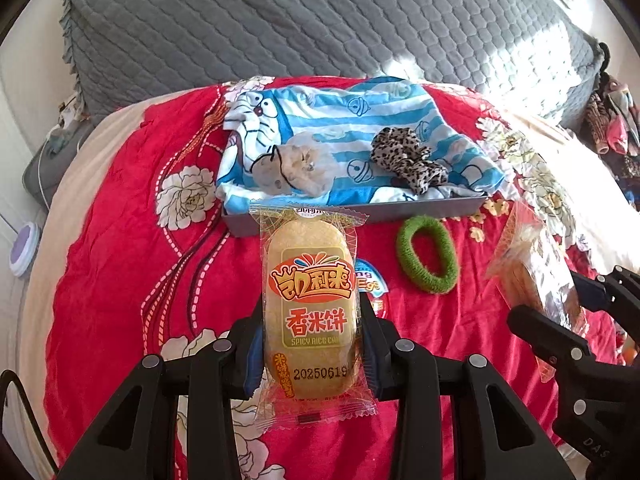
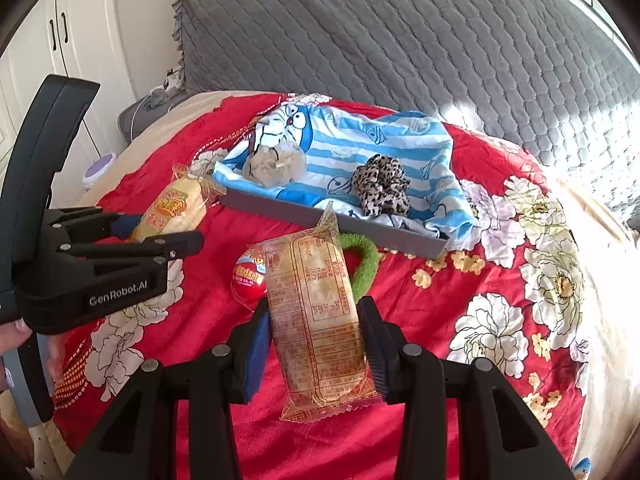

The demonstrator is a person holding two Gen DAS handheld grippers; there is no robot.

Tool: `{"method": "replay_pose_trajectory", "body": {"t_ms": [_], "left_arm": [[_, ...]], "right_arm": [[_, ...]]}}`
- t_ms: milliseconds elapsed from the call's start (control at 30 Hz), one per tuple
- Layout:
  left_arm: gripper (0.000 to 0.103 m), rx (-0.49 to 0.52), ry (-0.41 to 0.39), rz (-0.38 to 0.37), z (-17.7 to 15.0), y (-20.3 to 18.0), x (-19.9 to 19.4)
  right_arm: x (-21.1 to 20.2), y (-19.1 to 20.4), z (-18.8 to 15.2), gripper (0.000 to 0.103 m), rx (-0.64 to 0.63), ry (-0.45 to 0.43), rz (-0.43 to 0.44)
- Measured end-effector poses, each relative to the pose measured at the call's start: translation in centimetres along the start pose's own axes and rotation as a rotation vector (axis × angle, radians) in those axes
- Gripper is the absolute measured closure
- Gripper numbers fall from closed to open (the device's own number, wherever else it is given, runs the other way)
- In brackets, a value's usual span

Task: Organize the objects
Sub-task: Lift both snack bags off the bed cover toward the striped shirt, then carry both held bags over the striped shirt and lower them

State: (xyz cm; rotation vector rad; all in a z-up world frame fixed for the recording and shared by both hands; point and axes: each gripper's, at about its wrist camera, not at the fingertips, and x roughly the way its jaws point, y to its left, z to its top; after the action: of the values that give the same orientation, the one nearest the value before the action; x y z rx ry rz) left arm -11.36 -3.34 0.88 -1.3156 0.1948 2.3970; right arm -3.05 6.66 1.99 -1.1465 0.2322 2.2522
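My left gripper (image 1: 312, 320) is shut on a rice cake packet (image 1: 310, 280), printed side up, held above the red bedspread. My right gripper (image 2: 316, 312) is shut on a second rice cake packet (image 2: 312, 280), label side up. Each gripper shows in the other's view: the right gripper (image 1: 560, 308) with its packet (image 1: 532, 264), the left gripper (image 2: 160, 232) with its packet (image 2: 176, 208). Below them on the bedspread lie a green hair tie (image 1: 426, 256) (image 2: 366, 264) and a round red snack (image 1: 372, 284) (image 2: 250, 276).
A grey tray (image 1: 360, 212) (image 2: 320, 220) sits further back, lined with a blue striped cartoon cloth (image 1: 320, 120). On it lie a leopard scrunchie (image 1: 404, 156) and a pale beige scrunchie (image 1: 300, 168). A grey quilted headboard (image 1: 280, 20) rises behind.
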Motion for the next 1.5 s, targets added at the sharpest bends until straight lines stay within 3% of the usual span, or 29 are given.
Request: {"method": "replay_pose_trajectory", "body": {"t_ms": [700, 1500], "left_arm": [[0.062, 0.015, -0.071, 0.003, 1.3, -1.1, -2.4], [0.062, 0.005, -0.11, -0.005, 3.0, -1.5, -2.5]], "right_arm": [[-1.7, -0.9, 2.6, 0.06, 0.023, -0.083, -0.02], [-2.7, -1.7, 5.0, 0.06, 0.03, -0.155, -0.047]]}}
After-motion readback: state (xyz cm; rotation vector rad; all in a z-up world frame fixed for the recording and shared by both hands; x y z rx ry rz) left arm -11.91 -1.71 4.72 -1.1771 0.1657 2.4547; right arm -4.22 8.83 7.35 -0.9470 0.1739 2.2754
